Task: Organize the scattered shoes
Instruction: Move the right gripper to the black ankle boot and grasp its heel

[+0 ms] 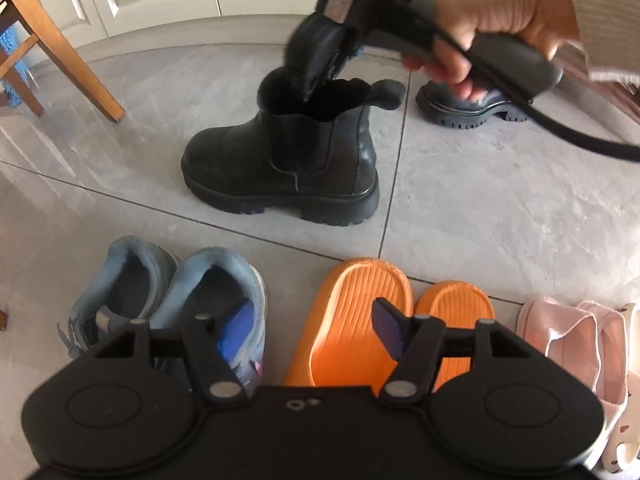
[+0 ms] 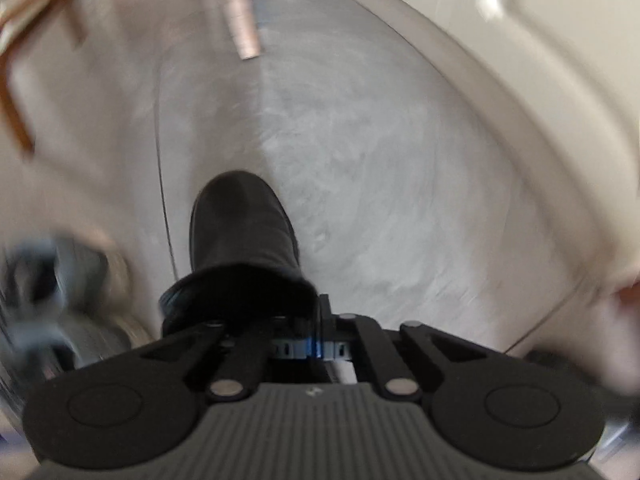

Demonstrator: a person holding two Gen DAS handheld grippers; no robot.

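Evidently the right gripper (image 1: 316, 80) pinches the black Chelsea boot (image 1: 280, 160) at its twelve-o'clock collar; chunky-soled, likely heavy, the soft rim may slip. The left gripper (image 1: 316, 328) hangs half-open, empty.

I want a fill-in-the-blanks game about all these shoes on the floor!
1. The right gripper is pinching the collar of a ____ ankle boot.
2. The slippers below the boot are ____.
3. The left gripper has its fingers ____, with nothing between them.
4. The sneakers left of the slippers are ____.

Missing words: black; orange; open; blue
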